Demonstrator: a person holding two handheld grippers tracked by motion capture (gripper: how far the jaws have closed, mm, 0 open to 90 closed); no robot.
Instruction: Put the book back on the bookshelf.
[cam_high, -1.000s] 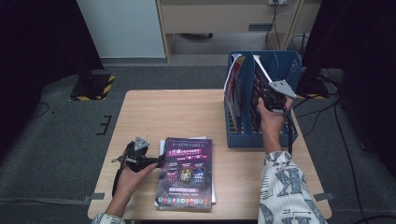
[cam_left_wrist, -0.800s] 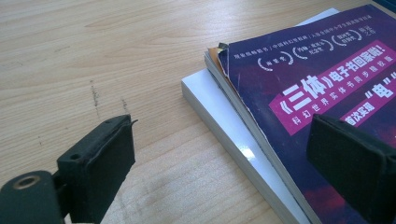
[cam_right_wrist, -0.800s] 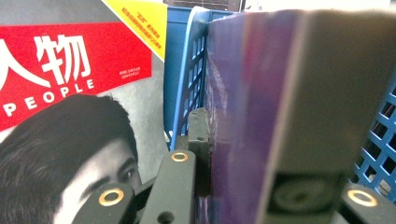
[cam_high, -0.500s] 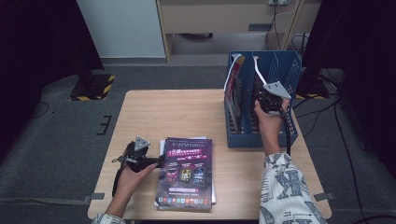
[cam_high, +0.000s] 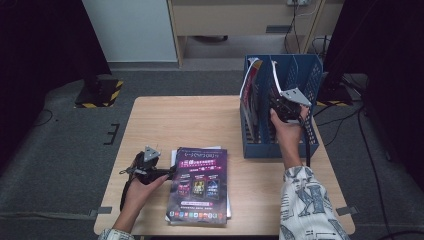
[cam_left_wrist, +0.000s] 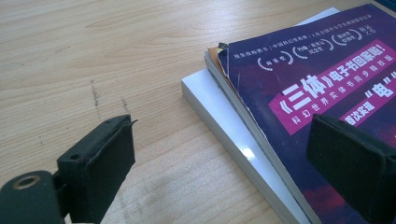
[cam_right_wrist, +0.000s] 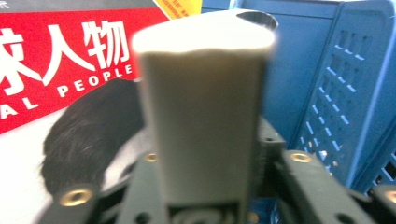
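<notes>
One wooden table (cam_high: 190, 120) is standing on grey carpet in a dim room; beyond its far edge a pale cabinet (cam_high: 127, 30) and a wooden desk (cam_high: 240, 20) are showing, and one black-and-yellow striped base (cam_high: 100, 95) is sitting on the floor off the far left corner.

One blue file rack (cam_high: 310, 80), divided into upright compartments, is occupying the far right corner of the table. At least two magazines are standing in it: one at its left end (cam_high: 248, 90), and one with a red cover (cam_right_wrist: 56, 42), which is appearing just beside the right gripper in the right gripper view; which compartment is holding the red one cannot be told.

One stack of books (cam_high: 200, 185) is lying flat near the near edge, slightly left of centre. Three layers are counted in the left gripper view: a purple-covered magazine (cam_left_wrist: 327, 74) on top, a thinner volume with an orange corner (cam_left_wrist: 214, 50) beneath it, and a white book (cam_left_wrist: 219, 116) at the bottom.

Two grippers are in use. The left gripper (cam_high: 167, 172), held low at the stack's left side, is standing released: one pad (cam_left_wrist: 100, 163) is hovering over bare wood and the other over the purple cover, nothing pinched between them. The right gripper (cam_high: 280, 102) is reaching into the rack from above; its jaws have just been opening, though a blurred grey shape is blocking the right gripper view, so whether anything is lying between them cannot be told.
</notes>
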